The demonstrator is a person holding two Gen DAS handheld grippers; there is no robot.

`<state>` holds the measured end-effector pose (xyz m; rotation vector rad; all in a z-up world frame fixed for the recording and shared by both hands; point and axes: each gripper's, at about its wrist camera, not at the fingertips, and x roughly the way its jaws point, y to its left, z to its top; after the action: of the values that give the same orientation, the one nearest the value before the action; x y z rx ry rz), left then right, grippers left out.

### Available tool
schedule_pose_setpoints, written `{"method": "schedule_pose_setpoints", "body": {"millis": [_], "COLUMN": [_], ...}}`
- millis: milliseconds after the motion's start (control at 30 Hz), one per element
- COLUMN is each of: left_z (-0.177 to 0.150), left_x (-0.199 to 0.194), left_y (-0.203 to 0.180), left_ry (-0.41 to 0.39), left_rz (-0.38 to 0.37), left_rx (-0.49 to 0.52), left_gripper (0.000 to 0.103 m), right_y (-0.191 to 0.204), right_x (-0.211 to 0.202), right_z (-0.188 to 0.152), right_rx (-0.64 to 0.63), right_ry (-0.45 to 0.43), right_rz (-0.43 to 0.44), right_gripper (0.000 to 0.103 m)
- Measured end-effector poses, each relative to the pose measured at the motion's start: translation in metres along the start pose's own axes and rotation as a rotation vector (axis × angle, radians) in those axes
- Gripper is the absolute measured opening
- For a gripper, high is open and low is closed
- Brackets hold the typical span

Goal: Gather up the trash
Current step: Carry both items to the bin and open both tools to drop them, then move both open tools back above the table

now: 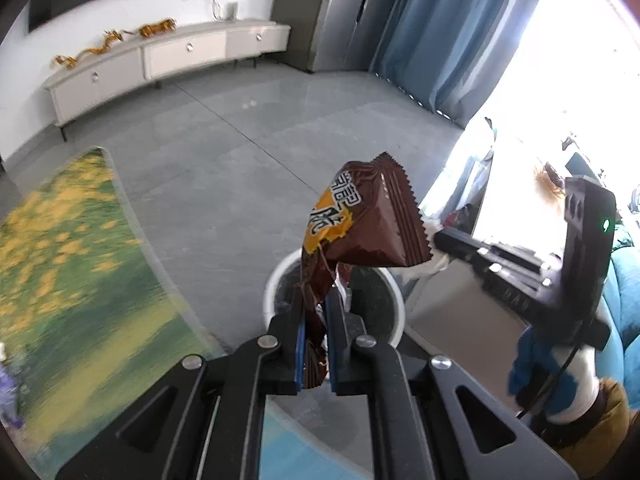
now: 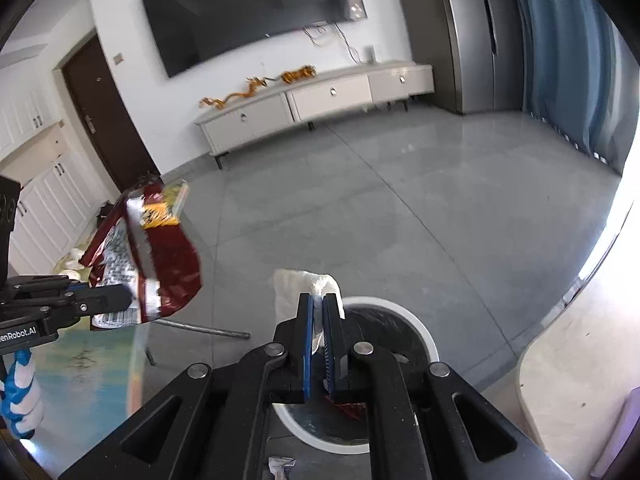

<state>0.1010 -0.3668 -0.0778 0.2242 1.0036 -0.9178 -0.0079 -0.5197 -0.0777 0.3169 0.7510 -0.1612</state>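
Note:
My left gripper (image 1: 318, 300) is shut on the lower end of a brown and orange snack wrapper (image 1: 360, 220), which stands up above the fingers. Straight below it is a round white trash bin (image 1: 394, 288) with a dark liner. In the right wrist view my right gripper (image 2: 316, 300) is shut on a crumpled white tissue (image 2: 300, 280), just above the bin's (image 2: 416, 320) near rim. The left gripper (image 2: 122, 296) and its wrapper (image 2: 172, 264) show at the left there. The right gripper (image 1: 440, 240) shows at the right of the left wrist view.
A red scrap (image 2: 352, 408) lies inside the bin. A glass table with a flowered top (image 1: 80, 260) borders the bin on the left. A teal sofa (image 1: 624, 300) stands at the right. Grey tiled floor (image 2: 400, 200) runs to a white TV cabinet (image 2: 320, 100) and blue curtains (image 1: 440, 40).

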Motion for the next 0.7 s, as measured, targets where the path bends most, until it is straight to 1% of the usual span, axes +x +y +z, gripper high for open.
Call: {"method": "schedule_pose_setpoints", "body": {"millis": [133, 167, 233, 267, 300, 333, 367, 467, 500, 533, 600, 700], "left_z": [0.01, 0.011, 0.013, 0.013, 0.013, 0.012, 0.011, 0.007, 0.005, 0.004, 0.004, 0.003], "left_x": [0.04, 0.047, 0.062, 0.067, 0.07, 0.071, 0.071, 0.068, 0.064, 0.059, 0.048, 0.024], "left_y": [-0.006, -0.005, -0.002, -0.001, 0.0, 0.001, 0.002, 0.006, 0.009, 0.009, 0.006, 0.002], "left_ry": [0.047, 0.058, 0.077, 0.08, 0.081, 0.081, 0.082, 0.082, 0.078, 0.068, 0.036, -0.024], "left_rz": [-0.021, -0.029, -0.039, -0.041, -0.046, -0.052, -0.056, -0.054, -0.053, -0.043, -0.012, 0.052], "left_rx": [-0.004, -0.009, -0.031, -0.043, -0.05, -0.053, -0.054, -0.06, -0.064, -0.061, -0.048, -0.036], "left_gripper": [0.01, 0.012, 0.022, 0.029, 0.032, 0.033, 0.035, 0.035, 0.035, 0.035, 0.035, 0.035], "right_y": [-0.017, -0.021, -0.028, -0.032, -0.036, -0.038, -0.039, -0.04, -0.039, -0.036, -0.031, -0.021], "right_x": [0.028, 0.034, 0.048, 0.051, 0.054, 0.056, 0.056, 0.053, 0.051, 0.047, 0.042, 0.025], "right_z": [-0.005, -0.008, -0.012, -0.015, -0.018, -0.02, -0.023, -0.026, -0.025, -0.024, -0.018, -0.013], "right_rx": [0.039, 0.046, 0.069, 0.077, 0.086, 0.093, 0.099, 0.106, 0.106, 0.104, 0.092, 0.06], "right_ry": [0.035, 0.045, 0.069, 0.077, 0.084, 0.088, 0.091, 0.095, 0.091, 0.085, 0.069, 0.034], "right_rz": [-0.006, -0.007, -0.009, -0.011, -0.016, -0.015, -0.015, -0.022, -0.024, -0.027, -0.032, -0.039], "right_gripper": [0.006, 0.006, 0.01, 0.016, 0.02, 0.021, 0.023, 0.028, 0.031, 0.034, 0.042, 0.049]}}
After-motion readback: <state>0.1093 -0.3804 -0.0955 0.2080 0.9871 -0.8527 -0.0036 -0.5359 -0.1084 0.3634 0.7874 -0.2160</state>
